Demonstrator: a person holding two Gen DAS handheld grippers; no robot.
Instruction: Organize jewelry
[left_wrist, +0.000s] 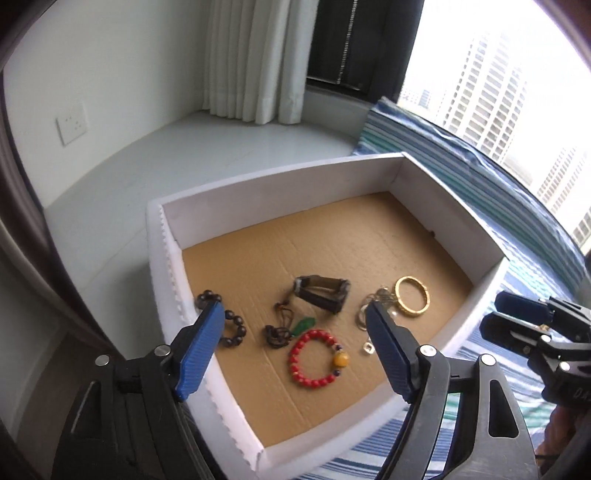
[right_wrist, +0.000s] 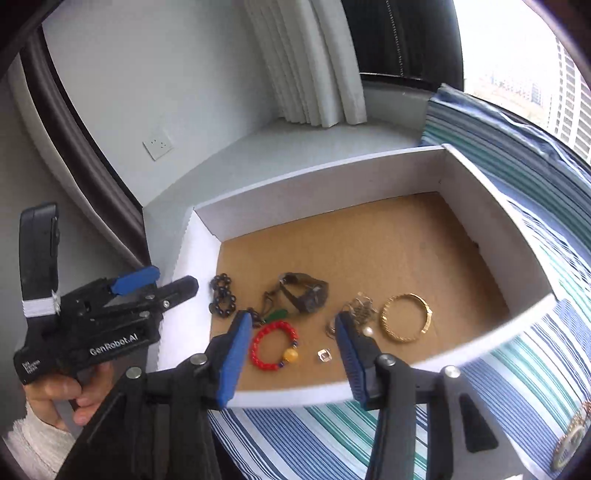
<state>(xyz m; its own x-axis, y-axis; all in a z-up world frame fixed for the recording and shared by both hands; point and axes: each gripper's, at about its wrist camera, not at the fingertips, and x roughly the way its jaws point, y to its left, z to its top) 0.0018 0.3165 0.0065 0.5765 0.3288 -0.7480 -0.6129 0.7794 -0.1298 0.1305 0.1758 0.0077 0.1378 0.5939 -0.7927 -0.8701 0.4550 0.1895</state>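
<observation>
A white box (left_wrist: 258, 192) with a cardboard floor holds the jewelry: a red bead bracelet (left_wrist: 317, 360) (right_wrist: 273, 345) with a yellow bead, a gold bangle (left_wrist: 399, 295) (right_wrist: 384, 319), a dark bead bracelet (left_wrist: 236, 325) (right_wrist: 221, 295), a dark watch (left_wrist: 321, 293) (right_wrist: 304, 291), a green pendant (left_wrist: 303, 325) (right_wrist: 277, 315) on a brown cord, a silver chain (left_wrist: 376, 297) (right_wrist: 360, 308) and a small clear piece (right_wrist: 324, 355). My left gripper (left_wrist: 293, 308) (right_wrist: 175, 277) hovers open over the box's left part. My right gripper (right_wrist: 291, 316) (left_wrist: 493, 314) is open above the near wall. Neither holds anything.
The box rests on a blue, green and white striped cloth (right_wrist: 332, 435) on a white window ledge (left_wrist: 184, 147). White curtains (left_wrist: 255, 62) hang behind, with a wall socket (left_wrist: 72, 125) to the left. A gold ornament (right_wrist: 572, 435) lies on the cloth at the far right. A hand (right_wrist: 55, 391) holds the left gripper.
</observation>
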